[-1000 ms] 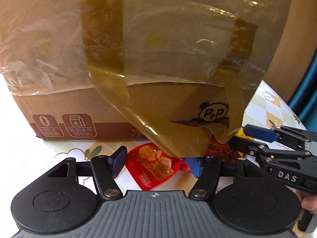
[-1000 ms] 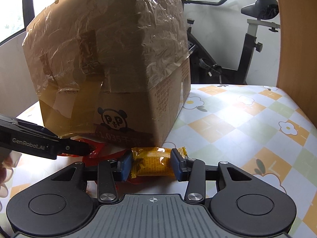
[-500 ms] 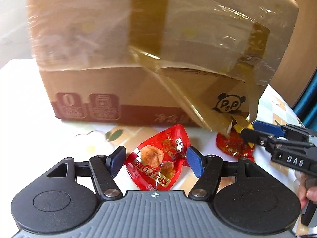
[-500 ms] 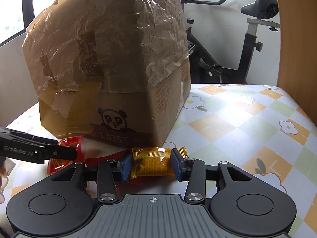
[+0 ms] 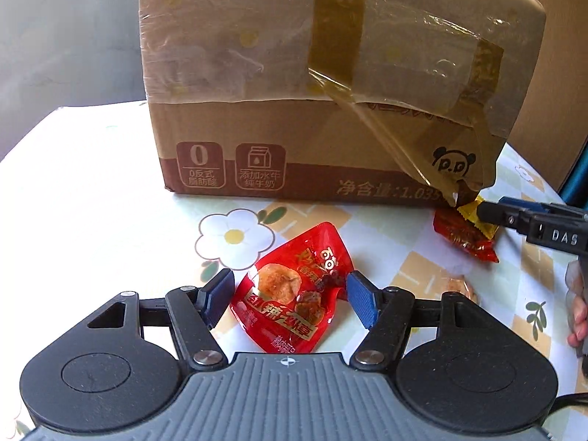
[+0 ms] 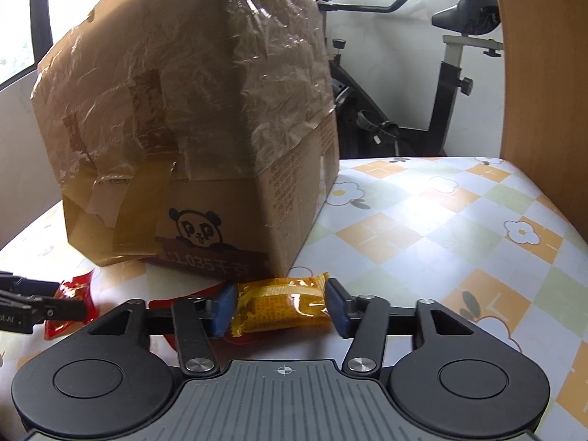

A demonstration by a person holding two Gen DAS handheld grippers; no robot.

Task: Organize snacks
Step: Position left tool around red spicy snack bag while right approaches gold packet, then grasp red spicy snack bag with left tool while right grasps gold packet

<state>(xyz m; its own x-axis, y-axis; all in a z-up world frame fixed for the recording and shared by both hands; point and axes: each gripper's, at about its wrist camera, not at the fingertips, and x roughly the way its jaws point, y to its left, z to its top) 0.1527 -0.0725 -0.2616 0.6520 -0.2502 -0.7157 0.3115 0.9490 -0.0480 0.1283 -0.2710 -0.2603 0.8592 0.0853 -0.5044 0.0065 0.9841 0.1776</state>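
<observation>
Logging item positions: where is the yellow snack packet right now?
The yellow snack packet sits clamped in the right gripper, just before the cardboard box corner.

Box (image 5: 257,92): brown cardboard, darker brown band at base, black panda print, amber tape strips.
Cloth (image 6: 459,220): white, orange and pale green checks, white flowers with yellow centres.
Packet (image 5: 294,294): red, yellow lettering.
Bar (image 6: 281,307): yellow-orange wrapper.
Pads (image 5: 362,303): blue on black gripper frames.

cardboard box (image 5: 330,84) top cut off, second red packet (image 5: 463,237) partly hidden
</observation>
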